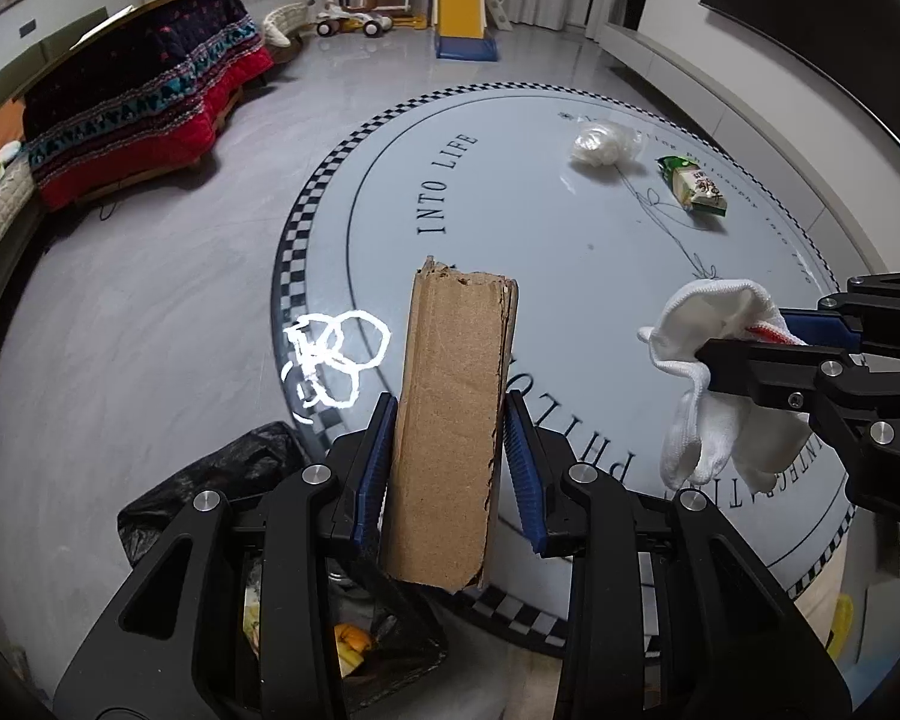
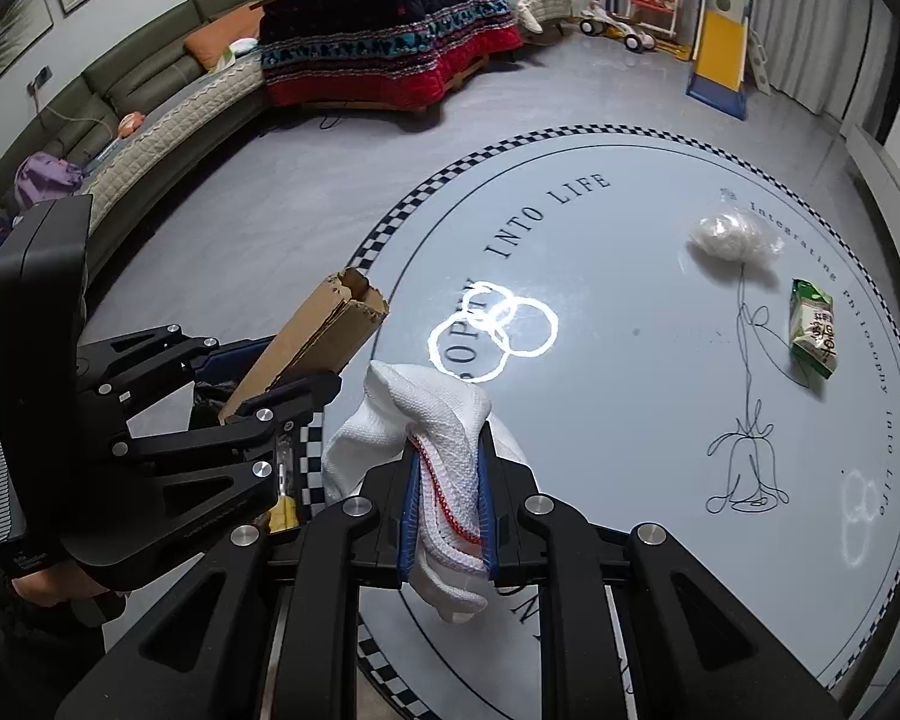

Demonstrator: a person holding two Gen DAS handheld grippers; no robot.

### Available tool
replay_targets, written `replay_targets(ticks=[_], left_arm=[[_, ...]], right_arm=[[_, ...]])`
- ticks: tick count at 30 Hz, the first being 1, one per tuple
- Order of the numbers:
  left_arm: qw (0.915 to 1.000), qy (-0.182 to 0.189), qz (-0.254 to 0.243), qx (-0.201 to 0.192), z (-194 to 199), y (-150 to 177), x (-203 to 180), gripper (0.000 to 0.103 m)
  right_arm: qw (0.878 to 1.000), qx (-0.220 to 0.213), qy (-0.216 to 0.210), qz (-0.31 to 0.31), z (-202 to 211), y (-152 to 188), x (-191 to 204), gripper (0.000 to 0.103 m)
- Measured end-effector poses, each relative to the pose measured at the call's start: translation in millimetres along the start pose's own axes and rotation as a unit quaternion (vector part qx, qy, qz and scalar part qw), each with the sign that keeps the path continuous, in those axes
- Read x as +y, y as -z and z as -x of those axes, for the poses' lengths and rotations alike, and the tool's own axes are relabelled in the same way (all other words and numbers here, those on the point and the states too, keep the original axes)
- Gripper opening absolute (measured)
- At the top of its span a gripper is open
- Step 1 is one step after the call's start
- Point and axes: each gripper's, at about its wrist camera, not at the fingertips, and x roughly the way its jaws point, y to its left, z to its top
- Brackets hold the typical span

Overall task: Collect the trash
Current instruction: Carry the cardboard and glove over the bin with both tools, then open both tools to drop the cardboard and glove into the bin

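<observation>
My left gripper [image 1: 447,420] is shut on a folded piece of brown cardboard [image 1: 450,420], held upright over the near edge of the round table [image 1: 510,180]. It also shows in the right wrist view [image 2: 318,336]. My right gripper [image 2: 450,450] is shut on a white cloth glove [image 2: 426,420] with a red-stitched cuff, held above the table; the glove also shows in the left wrist view [image 1: 708,372]. A crumpled clear plastic bag [image 1: 603,144] and a green snack wrapper [image 1: 699,186] lie on the far side of the table.
A black trash bag [image 1: 258,480] with scraps in it hangs open below my left gripper, beside the table. A blanket-covered low table [image 1: 144,90], a sofa [image 2: 120,96] and a toy slide [image 1: 459,6] stand farther back on the grey floor.
</observation>
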Motion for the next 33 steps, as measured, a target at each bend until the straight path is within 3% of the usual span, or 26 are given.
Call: replay_targets(ticks=[11,21,32,33], left_arm=[[0.9965,-0.042,0.073,-0.005,31.6,75.1,66.3,0.036],[0.9894,-0.063,0.130,0.018,32.0,134.9,113.8,0.036],[0.9717,-0.094,0.213,0.040,37.0,200.1,171.3,0.039],[0.9701,-0.097,0.219,0.041,38.3,205.1,175.7,0.046]], right_arm=[[0.997,0.022,-0.054,0.060,-28.9,18.2,87.6,0.017],[0.990,0.055,-0.092,0.089,-63.8,35.2,142.3,0.017],[0.981,0.093,-0.124,0.114,-105.3,42.5,194.4,0.018],[0.981,0.097,-0.123,0.115,-110.6,42.4,197.6,0.019]])
